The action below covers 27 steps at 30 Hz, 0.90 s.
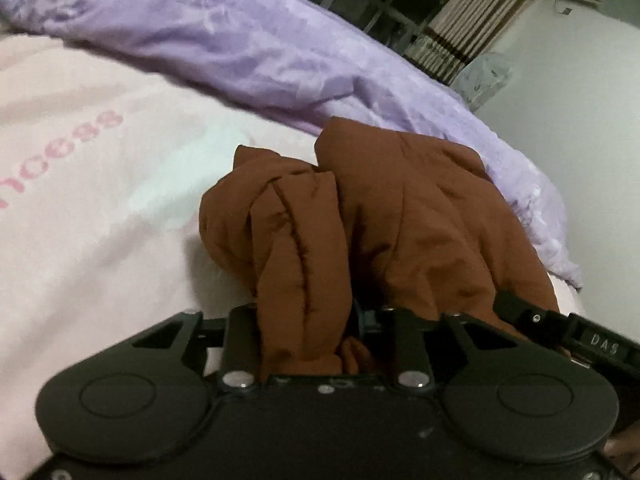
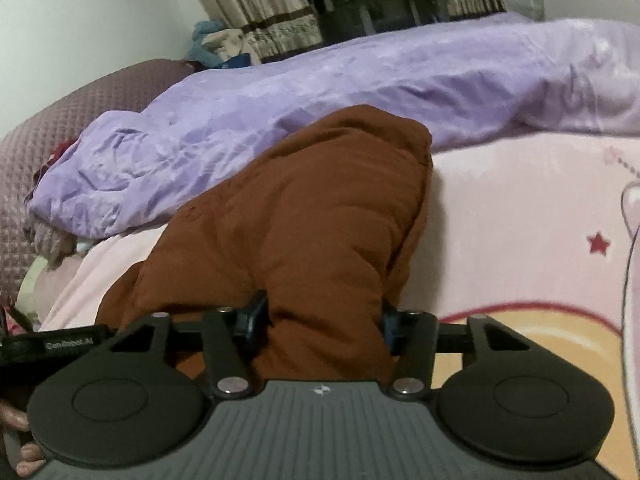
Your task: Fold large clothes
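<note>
With your left gripper (image 1: 308,320) and right gripper (image 2: 320,320) each clamped on a bunch of the rust-brown padded fabric garment (image 2: 304,216) above the pale pink printed bed blanket (image 2: 520,216), draw the jaws level toward twelve o'clock, tautening it before lowering.

tongs (image 2: 320,320): black, blue pads | silver screws | grey ribbed housing
</note>
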### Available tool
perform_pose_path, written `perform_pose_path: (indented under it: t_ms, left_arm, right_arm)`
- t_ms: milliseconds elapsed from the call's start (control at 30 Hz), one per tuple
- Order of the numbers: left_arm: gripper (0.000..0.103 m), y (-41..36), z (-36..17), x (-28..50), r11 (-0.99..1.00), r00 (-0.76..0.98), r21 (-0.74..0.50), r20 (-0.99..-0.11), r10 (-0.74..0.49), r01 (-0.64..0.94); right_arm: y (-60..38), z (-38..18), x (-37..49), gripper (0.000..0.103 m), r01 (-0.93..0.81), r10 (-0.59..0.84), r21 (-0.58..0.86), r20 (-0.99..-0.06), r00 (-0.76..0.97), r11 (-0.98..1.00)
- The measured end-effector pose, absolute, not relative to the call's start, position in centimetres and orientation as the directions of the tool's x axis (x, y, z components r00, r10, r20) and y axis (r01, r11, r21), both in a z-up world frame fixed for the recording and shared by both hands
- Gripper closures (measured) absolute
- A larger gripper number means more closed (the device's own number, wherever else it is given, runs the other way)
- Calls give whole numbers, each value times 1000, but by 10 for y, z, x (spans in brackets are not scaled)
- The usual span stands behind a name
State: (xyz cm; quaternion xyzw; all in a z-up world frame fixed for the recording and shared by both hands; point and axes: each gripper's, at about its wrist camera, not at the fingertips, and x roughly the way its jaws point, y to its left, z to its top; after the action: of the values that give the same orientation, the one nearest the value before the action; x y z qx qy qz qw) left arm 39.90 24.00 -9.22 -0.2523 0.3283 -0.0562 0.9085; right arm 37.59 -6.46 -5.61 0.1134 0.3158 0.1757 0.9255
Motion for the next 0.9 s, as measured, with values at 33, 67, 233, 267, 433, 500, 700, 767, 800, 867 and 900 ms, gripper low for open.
perform_pose_path:
  t_ms: [33, 67, 233, 267, 433, 500, 700, 767, 800, 867, 900]
  left_arm:
    - [81, 238, -85, 394, 869, 787, -492, -557, -264, -56]
    - [82, 237, -78, 390, 872, 798, -487, -542, -264, -43]
    - [83, 212, -38, 370, 880, 826, -472, -479, -297, 42]
    - [83, 203, -32, 367, 885, 829, -462, -473, -298, 55]
    - [83, 157, -16, 359, 874, 826, -466, -433, -360, 137]
    - [84, 134, -12, 358, 866, 816, -469, -424, -392, 173]
    - [83, 68, -11, 359, 837, 767, -477, -419, -485, 269]
    - [83, 49, -17, 360, 821, 739, -495, -432, -517, 284]
    - [83, 42, -22, 364, 815, 727, -503, -438, -528, 289]
    - [82, 29, -35, 368, 808, 696, -515, -468, -544, 285]
    - [82, 23, -42, 371, 810, 680, -516, -490, -546, 279]
  right_arm:
    - [-69, -51, 376, 49, -252, 413, 348, -543, 731, 903]
    - [-74, -47, 375, 49, -256, 431, 371, -539, 724, 893]
    - [-97, -17, 361, 49, -265, 435, 376, -499, 749, 888]
    - [-103, -12, 357, 49, -262, 428, 372, -490, 760, 890]
    - [-153, 9, 337, 49, -217, 389, 382, -460, 798, 898]
    - [-171, 14, 329, 49, -195, 359, 368, -454, 815, 909]
    - [-238, 25, 306, 48, -121, 288, 365, -447, 847, 923]
    - [-261, 22, 300, 47, -94, 271, 375, -452, 850, 922]
    - [-270, 18, 298, 44, -80, 264, 382, -457, 850, 920]
    - [-289, 6, 296, 40, -41, 245, 408, -462, 852, 912]
    - [-297, -2, 296, 37, -22, 239, 420, -471, 849, 907]
